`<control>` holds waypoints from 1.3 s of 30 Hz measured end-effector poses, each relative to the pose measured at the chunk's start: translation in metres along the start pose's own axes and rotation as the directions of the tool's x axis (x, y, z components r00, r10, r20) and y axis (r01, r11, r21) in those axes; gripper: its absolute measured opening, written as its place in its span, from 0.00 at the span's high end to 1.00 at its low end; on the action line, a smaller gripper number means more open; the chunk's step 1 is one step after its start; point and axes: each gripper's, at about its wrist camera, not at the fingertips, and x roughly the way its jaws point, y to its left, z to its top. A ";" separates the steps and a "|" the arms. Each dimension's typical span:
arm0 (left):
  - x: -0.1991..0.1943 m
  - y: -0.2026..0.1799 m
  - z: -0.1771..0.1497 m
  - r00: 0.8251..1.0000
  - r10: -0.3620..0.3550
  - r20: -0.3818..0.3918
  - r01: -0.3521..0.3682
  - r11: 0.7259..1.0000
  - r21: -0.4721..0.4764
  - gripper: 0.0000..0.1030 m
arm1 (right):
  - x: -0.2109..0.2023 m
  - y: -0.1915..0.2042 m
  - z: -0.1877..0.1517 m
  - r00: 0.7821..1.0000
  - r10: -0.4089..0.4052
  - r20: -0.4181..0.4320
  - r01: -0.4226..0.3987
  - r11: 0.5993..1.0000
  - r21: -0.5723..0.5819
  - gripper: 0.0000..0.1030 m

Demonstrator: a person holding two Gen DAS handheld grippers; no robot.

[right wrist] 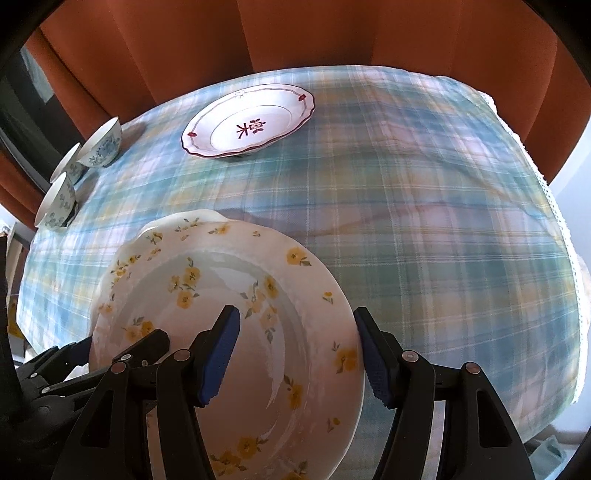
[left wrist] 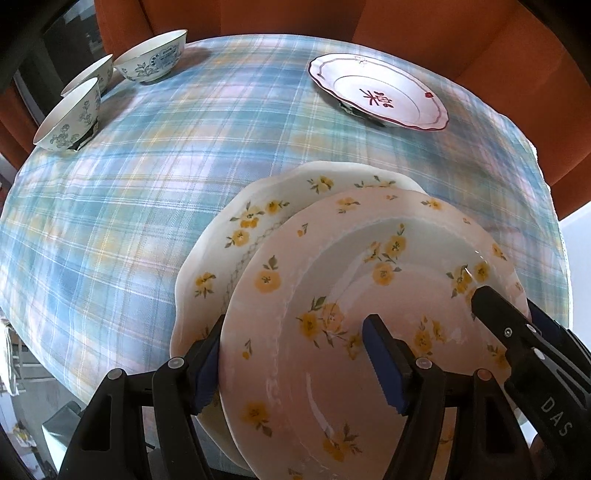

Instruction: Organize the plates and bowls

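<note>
A plate with yellow flowers (left wrist: 332, 258) (right wrist: 221, 280) lies a little off-centre on a second yellow-flowered plate (left wrist: 221, 236) (right wrist: 173, 221) at the near side of the table. My left gripper (left wrist: 295, 323) straddles the top plate's left rim, one finger outside the edge and one over the well, and looks open. My right gripper (right wrist: 295, 314) is shut on the same plate's right rim, its outer pad against the edge. Each gripper also shows in the other view: the right gripper (left wrist: 513, 302) and the left gripper (right wrist: 122, 339).
A white plate with a dark red pattern (left wrist: 376, 96) (right wrist: 251, 122) sits at the far side of the plaid tablecloth (left wrist: 147, 221). Three blue-patterned bowls (left wrist: 151, 59) (right wrist: 101, 144) cluster at the far left corner. Orange fabric (left wrist: 258, 18) hangs behind the table.
</note>
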 end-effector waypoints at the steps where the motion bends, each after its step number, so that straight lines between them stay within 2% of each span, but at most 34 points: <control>1: 0.001 0.001 0.001 1.000 0.002 0.000 -0.002 1.000 0.001 0.29 | 0.001 0.000 0.001 1.000 0.004 -0.001 -0.004 1.000 0.006 0.35; 15: 0.005 -0.003 0.010 1.000 0.009 0.012 -0.010 0.999 0.046 0.23 | 0.004 -0.002 -0.001 1.000 0.016 0.010 -0.017 0.999 0.035 0.35; 22: 0.008 -0.009 0.017 1.000 0.031 -0.004 -0.031 0.996 0.078 0.16 | -0.008 -0.014 -0.002 0.999 -0.015 0.044 0.011 0.995 0.098 0.35; 25: 0.009 -0.012 0.017 0.999 0.046 -0.004 -0.045 0.994 0.104 0.16 | -0.009 -0.021 -0.004 0.999 -0.026 0.035 0.021 0.990 0.138 0.45; 26: 0.009 -0.014 0.018 0.998 0.055 -0.003 -0.054 0.992 0.117 0.15 | -0.008 -0.022 -0.006 0.999 -0.023 0.027 0.019 0.989 0.148 0.51; 28: 0.011 -0.019 0.017 0.996 0.093 0.000 -0.092 0.984 0.153 0.16 | -0.004 -0.022 -0.009 1.000 0.004 0.000 -0.004 0.987 0.163 0.55; 30: 0.010 -0.024 0.015 0.993 0.119 0.020 -0.121 0.976 0.183 0.16 | 0.001 -0.021 -0.011 0.999 0.034 -0.021 -0.030 0.984 0.176 0.66; 39: -0.007 -0.016 0.009 0.992 0.113 0.059 -0.121 0.978 0.169 0.17 | 0.003 -0.011 -0.010 1.000 -0.001 -0.030 0.005 0.989 0.146 0.66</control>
